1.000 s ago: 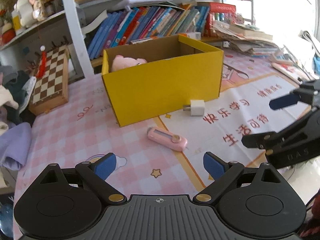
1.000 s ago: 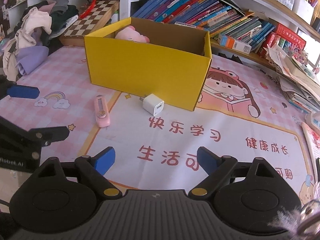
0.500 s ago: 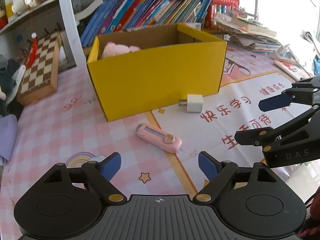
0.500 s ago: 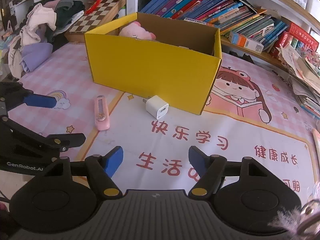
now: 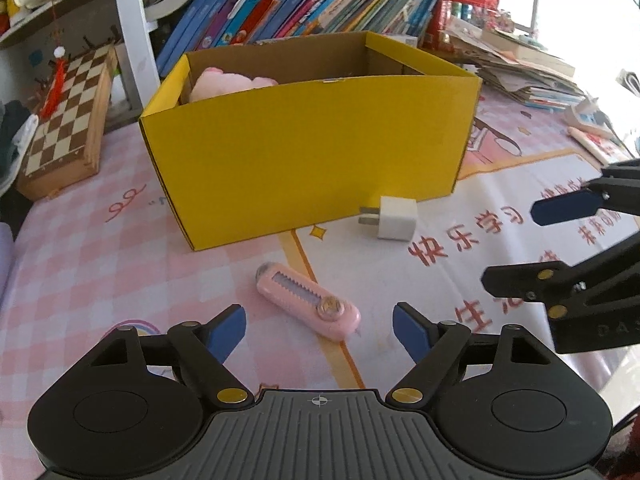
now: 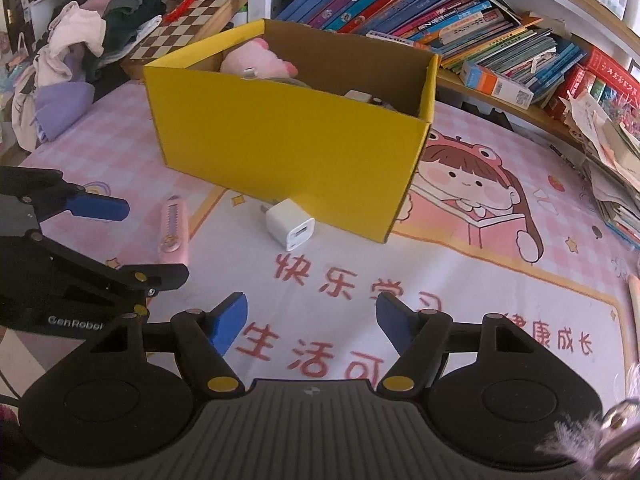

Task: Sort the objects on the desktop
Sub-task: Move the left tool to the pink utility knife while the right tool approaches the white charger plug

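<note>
Left gripper (image 5: 319,330) is hovering low over the mat (image 5: 100,264), jaws fairly wide and closing, nothing pressed between the pads. Pink cutter (image 5: 308,301) is lying flat on the mat just ahead of the fingertips, roughly centred in the gap and angled, its tip end nearest the right finger (image 5: 412,334). No contact visible.

Right gripper (image 6: 312,324) is sitting over the printed part of the mat, jaws at a medium gap, empty. White charger (image 6: 290,224) is lying ahead of it and clear of its fingers, just in front of the yellow box (image 6: 288,140), prongs pointing at the box wall.

Box is standing open on the mat, a pink plush (image 6: 256,60) showing inside at the far left corner. Cutter is lying left of the charger, both outside the box.
</note>
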The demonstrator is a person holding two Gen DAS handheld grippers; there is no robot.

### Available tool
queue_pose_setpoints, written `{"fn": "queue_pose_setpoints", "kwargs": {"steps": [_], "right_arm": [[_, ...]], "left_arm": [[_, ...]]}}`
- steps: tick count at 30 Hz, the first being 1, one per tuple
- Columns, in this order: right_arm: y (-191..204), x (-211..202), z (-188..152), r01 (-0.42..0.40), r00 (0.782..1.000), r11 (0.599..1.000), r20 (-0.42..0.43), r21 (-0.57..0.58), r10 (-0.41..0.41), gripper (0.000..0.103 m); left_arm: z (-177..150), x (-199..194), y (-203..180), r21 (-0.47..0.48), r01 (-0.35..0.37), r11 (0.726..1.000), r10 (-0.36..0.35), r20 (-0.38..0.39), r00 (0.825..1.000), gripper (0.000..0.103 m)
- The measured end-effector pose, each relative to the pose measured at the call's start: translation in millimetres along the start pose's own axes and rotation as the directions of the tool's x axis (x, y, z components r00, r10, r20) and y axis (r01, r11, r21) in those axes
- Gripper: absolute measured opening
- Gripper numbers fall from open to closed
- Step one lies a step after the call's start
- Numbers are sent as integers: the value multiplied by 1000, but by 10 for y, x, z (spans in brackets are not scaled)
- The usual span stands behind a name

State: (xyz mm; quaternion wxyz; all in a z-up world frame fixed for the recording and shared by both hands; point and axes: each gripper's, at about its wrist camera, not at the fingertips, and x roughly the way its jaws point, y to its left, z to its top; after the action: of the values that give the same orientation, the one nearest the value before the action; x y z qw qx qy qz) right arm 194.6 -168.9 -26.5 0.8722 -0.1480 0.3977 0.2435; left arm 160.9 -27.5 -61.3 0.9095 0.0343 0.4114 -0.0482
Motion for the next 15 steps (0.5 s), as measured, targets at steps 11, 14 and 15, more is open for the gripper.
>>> {"fn": "queue_pose_setpoints", "kwargs": {"steps": [11, 14, 15], "right_arm": [[-112, 187, 132, -43, 999, 999, -16, -17, 43, 70], [-88, 259, 188, -66, 998, 998, -22, -23, 65, 70], [-78, 283, 208, -73, 997, 997, -24, -25, 73, 70]], "left_arm": [[43, 228, 84, -62, -31, 998, 26, -77, 997, 65], [31, 193, 139, -64, -41, 997, 36, -82, 996, 53], [31, 180, 162, -71, -41, 997, 35, -86, 996, 50]]}}
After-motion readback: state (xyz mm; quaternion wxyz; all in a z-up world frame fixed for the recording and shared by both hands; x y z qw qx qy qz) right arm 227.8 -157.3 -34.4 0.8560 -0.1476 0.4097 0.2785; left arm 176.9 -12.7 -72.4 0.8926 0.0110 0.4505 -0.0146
